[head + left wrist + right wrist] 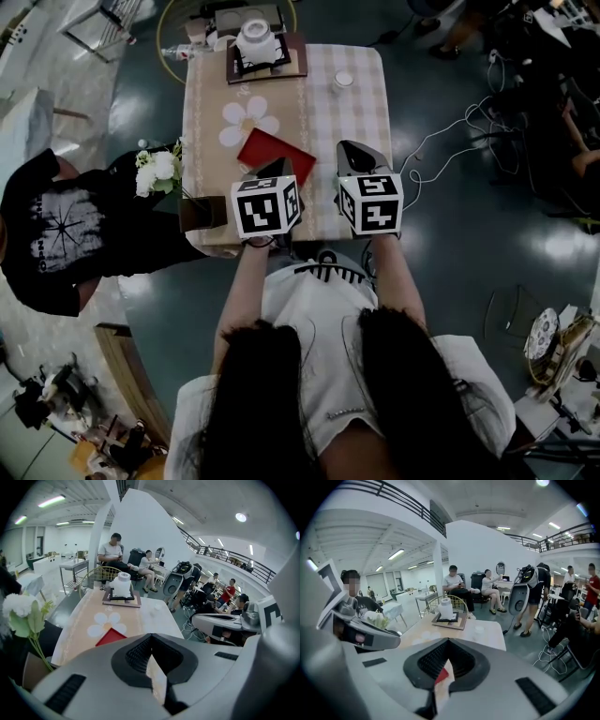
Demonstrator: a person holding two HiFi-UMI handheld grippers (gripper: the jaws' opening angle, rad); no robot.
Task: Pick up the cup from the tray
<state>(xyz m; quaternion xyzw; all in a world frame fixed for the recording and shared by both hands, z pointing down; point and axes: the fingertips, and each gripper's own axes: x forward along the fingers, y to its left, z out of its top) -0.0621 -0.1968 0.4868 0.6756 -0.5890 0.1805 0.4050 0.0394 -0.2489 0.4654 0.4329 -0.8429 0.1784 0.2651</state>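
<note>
The white cup (255,39) stands on a dark tray (294,66) at the far end of the table (319,112). Both grippers hover over the table's near edge, well short of the tray. My left gripper (278,165) is shut with nothing in it, and my right gripper (349,148) is shut and empty too. In the left gripper view the cup (123,583) and tray (134,603) lie far ahead of the closed jaws (150,638). The right gripper view shows the cup (446,608) on the tray (460,622) beyond its closed jaws (449,643).
A red card (275,152) and a white flower-shaped mat (249,122) lie mid-table. A small white round dish (344,80) sits at the far right. White flowers (159,172) and a brown box (202,213) stand at the near left corner, beside a person in black (52,225).
</note>
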